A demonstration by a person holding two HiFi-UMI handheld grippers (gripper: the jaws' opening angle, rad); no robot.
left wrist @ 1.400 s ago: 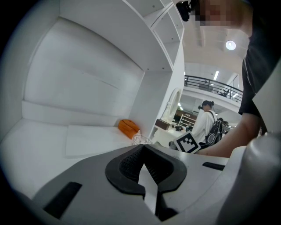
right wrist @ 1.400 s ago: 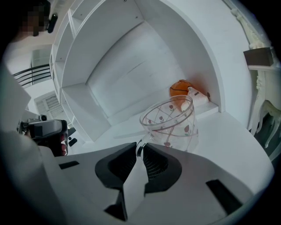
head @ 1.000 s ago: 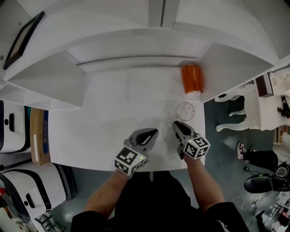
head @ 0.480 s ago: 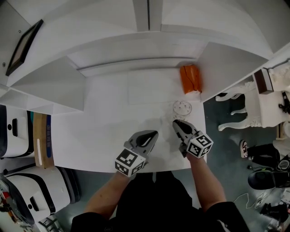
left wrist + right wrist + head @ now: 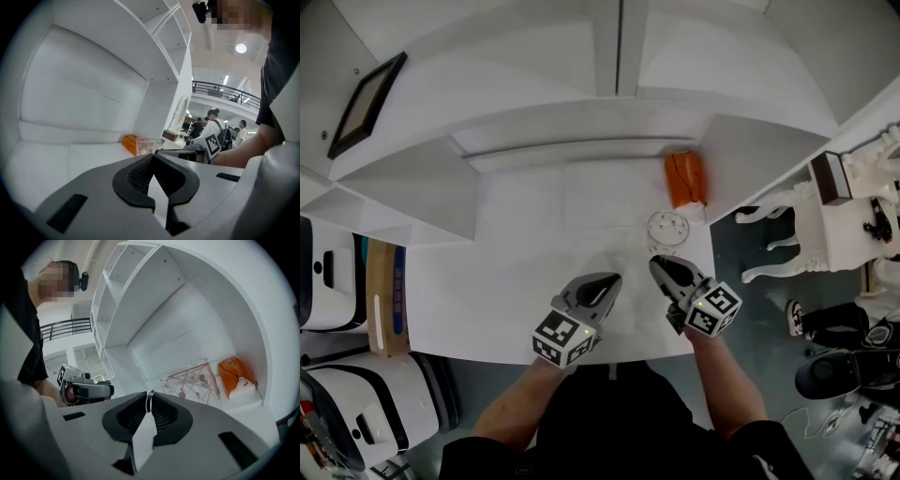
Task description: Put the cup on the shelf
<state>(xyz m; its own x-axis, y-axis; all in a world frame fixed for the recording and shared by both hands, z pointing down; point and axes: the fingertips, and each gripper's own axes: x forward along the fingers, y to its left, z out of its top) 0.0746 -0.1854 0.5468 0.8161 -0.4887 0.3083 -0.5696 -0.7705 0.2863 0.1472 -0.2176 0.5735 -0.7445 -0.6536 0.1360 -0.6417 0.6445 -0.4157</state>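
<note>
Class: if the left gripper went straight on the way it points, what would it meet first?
Most likely the glass cup, straight ahead of the left gripper's closed fingers, with the orange pack just beyond it; depth is hard to judge.

1. Landmark is the cup [image 5: 667,228]: it is over the right rear part of the tabletop [image 5: 506,272]; its near rim sits between the jaws of the right gripper [image 5: 656,265].
2. Pouch [image 5: 685,178]: just behind the cup, slightly right; on the tabletop, by the alcove's right side wall.
3. Left gripper [image 5: 609,279]: nearer than the cup and to its left; beside the right gripper, not touching it.
4. Shelf unit [image 5: 619,56]: behind and above the cup; spans the tabletop's rear.
5. Picture frame [image 5: 367,104]: well left of the cup and behind it; outside the shelf unit.
</note>
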